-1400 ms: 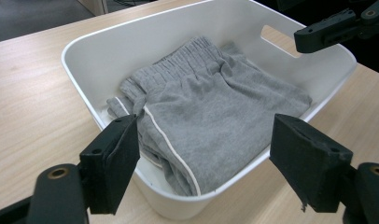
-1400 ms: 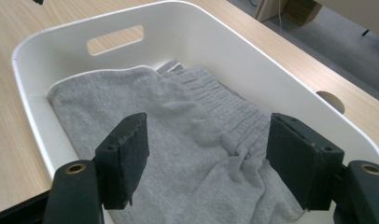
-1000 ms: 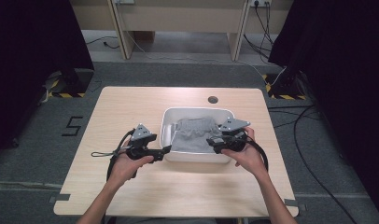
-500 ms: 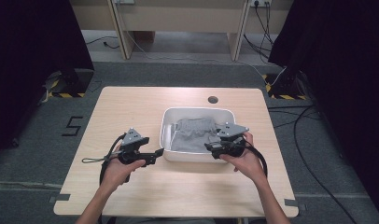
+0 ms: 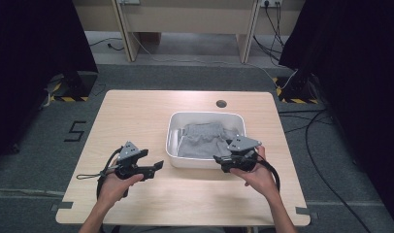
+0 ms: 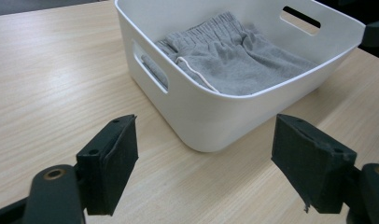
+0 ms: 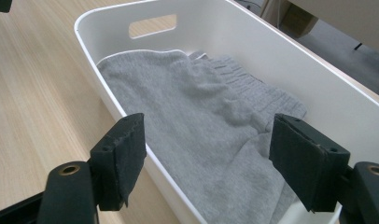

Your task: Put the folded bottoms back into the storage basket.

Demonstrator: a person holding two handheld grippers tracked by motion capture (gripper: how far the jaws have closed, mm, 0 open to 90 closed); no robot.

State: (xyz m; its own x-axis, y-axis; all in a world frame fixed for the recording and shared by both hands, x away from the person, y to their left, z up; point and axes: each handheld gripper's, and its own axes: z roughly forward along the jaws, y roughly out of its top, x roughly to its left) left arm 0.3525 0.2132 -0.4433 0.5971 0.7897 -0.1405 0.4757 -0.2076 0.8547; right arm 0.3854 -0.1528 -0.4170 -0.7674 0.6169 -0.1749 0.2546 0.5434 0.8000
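Note:
A white plastic bin (image 5: 174, 127) stands on the wooden table, right of centre, with grey folded shorts (image 5: 205, 141) lying inside. My left gripper (image 5: 158, 166) is open, low over the table just left of the bin's near corner; in the left gripper view the bin (image 6: 215, 119) and the shorts (image 6: 234, 60) lie ahead of its spread jaws. My right gripper (image 5: 217, 158) is open at the bin's near rim, right side. The right gripper view looks over the rim (image 7: 127, 116) onto the shorts (image 7: 197, 121). Nothing sits between either pair of jaws.
The table (image 5: 137, 116) has bare wood to the left of and in front of the bin, and a dark round hole (image 5: 221, 103) near its far edge. Cables trail on the floor at the right. A wooden desk frame stands beyond the table.
Both grippers have drawn back toward the near edge of the table; the left one has moved left, away from the bin. The shorts stay in the bin.

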